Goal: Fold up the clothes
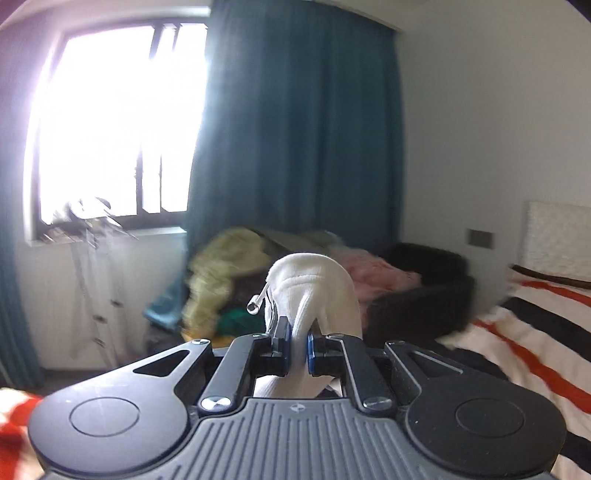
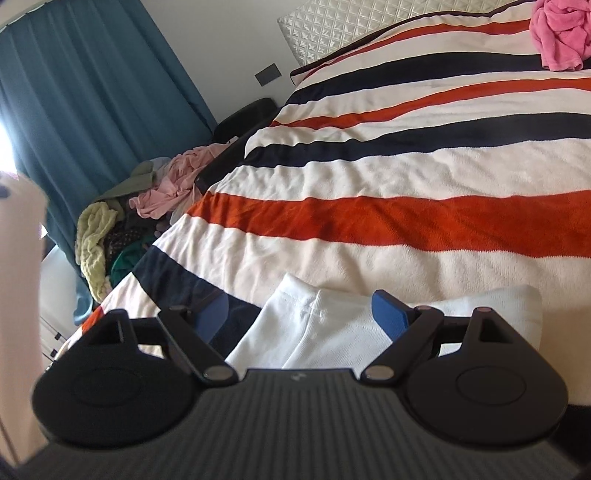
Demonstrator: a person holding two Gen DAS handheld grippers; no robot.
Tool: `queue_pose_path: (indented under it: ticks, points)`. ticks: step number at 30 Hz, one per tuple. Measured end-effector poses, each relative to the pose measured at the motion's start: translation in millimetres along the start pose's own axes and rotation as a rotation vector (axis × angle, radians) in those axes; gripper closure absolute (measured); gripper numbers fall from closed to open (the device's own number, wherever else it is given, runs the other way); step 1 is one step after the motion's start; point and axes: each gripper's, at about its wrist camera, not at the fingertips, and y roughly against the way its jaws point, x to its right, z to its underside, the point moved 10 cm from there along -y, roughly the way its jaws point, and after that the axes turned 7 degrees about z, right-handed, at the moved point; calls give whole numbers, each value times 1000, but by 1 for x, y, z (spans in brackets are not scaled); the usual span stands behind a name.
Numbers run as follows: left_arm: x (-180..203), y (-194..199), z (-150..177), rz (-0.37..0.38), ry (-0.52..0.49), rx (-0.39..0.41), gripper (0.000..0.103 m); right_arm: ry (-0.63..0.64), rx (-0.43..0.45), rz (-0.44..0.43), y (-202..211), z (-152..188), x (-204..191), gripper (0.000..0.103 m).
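Left gripper [image 1: 295,341]: its blue pads pinch a bunched fold of a white garment [image 1: 314,284], raised off the striped blanket [image 1: 535,332]; a drawstring tip [image 1: 255,306] dangles from the cloth. The lift probably lets the fabric hang free so it can be straightened or laid over.

Right gripper [image 2: 306,314]: fingers spread wide, gripping nothing, held low over the blanket's [image 2: 406,184] near edge with white cloth [image 2: 332,325] lying between and under them. It looks placed to pin or take that part.

Whether both cloths are one piece: cannot be told; the link is out of frame.

Fold state: unsettled; the white cloth on the blanket shows a seam and a turned edge, no finished fold.

Left wrist view only: the closed pinch, the drawstring, the window [image 1: 110,129].

Right wrist view only: the cloth lying on the blanket, a pink garment [image 2: 561,33] at the blanket's far end, a heap of clothes [image 2: 147,206] off its left side.
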Motion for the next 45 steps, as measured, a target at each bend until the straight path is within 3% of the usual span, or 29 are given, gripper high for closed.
queue_pose_path:
  ticks: [6, 9, 11, 15, 17, 22, 26, 31, 34, 38, 42, 45]
  points:
    - [40, -32, 150, 116, 11, -289, 93, -25, 19, 10, 2, -5, 8, 17]
    - [43, -26, 196, 161, 21, -377, 78, -38, 24, 14, 1, -6, 14, 17]
    - [31, -1, 203, 173, 58, -379, 50, -38, 14, 19, -1, -4, 15, 16]
    - [7, 48, 217, 198, 131, -383, 40, -22, 7, 10, 0, -2, 11, 16]
    - [-6, 77, 223, 204, 171, -383, 29, -15, 14, 8, 1, -2, 10, 16]
    - [-82, 195, 236, 83, 246, -365, 26, -5, -21, -57, 3, 0, -2, 17]
    - [-146, 302, 255, -114, 190, -345, 23, 29, -63, -170, 5, 2, -26, 16]
    - [-196, 389, 272, -248, 248, -295, 21, 79, -177, -300, -17, 10, -86, 29]
    - [-213, 405, 273, -266, 306, -249, 20, 123, -256, -344, -41, 19, -121, 33]
    - [-224, 390, 279, -243, 369, -232, 20, 217, -297, -341, -83, 34, -150, 36]
    - [-233, 367, 277, -216, 395, -200, 20, 115, -343, -314, -118, 47, -140, 48]
    - [-256, 348, 270, -210, 478, -148, 22, 64, -313, -349, -130, 40, -141, 59]
